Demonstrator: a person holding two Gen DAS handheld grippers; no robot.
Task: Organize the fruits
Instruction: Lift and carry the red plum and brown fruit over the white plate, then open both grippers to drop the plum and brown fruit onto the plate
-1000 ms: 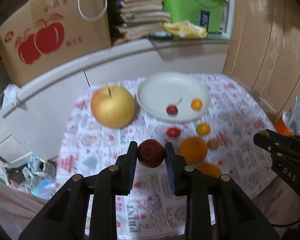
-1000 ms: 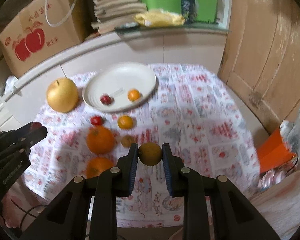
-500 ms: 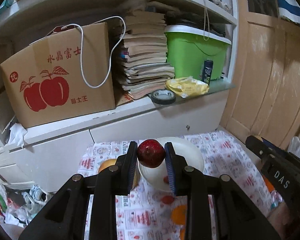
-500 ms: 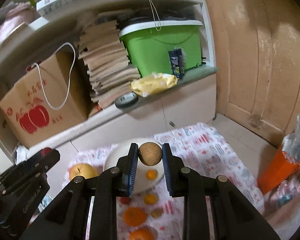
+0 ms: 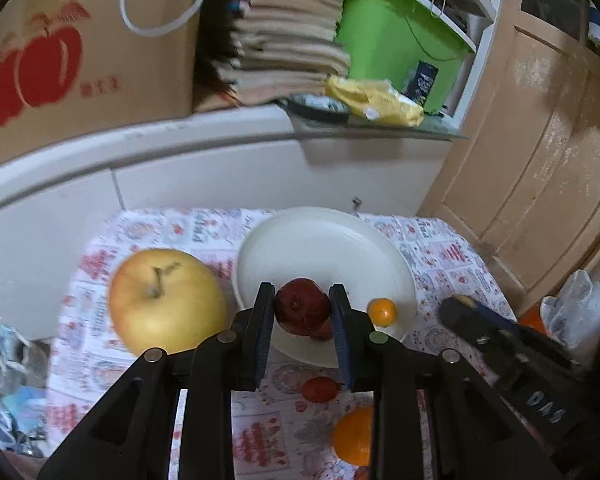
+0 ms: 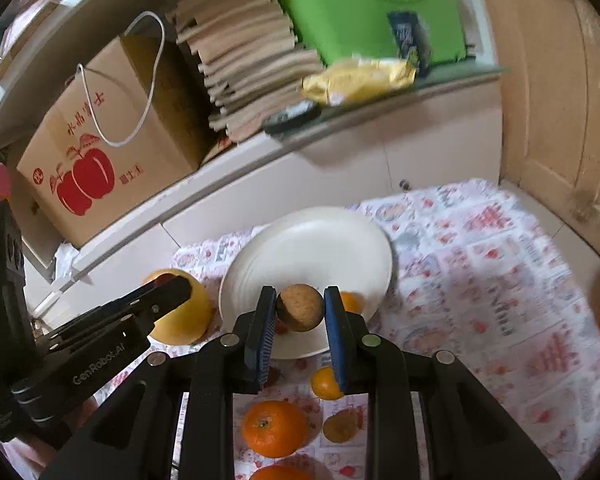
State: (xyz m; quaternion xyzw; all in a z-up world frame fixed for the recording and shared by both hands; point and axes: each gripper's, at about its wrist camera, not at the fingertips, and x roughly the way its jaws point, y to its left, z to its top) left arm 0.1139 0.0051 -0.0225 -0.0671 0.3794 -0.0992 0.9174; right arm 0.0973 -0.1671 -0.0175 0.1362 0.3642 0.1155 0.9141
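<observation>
Only right view [image 6: 342,426], brown fruit on cloth

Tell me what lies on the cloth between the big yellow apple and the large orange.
Left wrist view: between the big yellow apple and large orange lies one small red tomato, partly behind the gripper.

One white plate [image 6: 308,252], one big yellow apple [image 5: 166,300], two large oranges [image 6: 274,428], two claws [image 5: 302,312].

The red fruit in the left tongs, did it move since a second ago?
Yes. The red fruit was low over the cloth in front of the plate; now it hangs over the plate's near edge, carried forward.
</observation>
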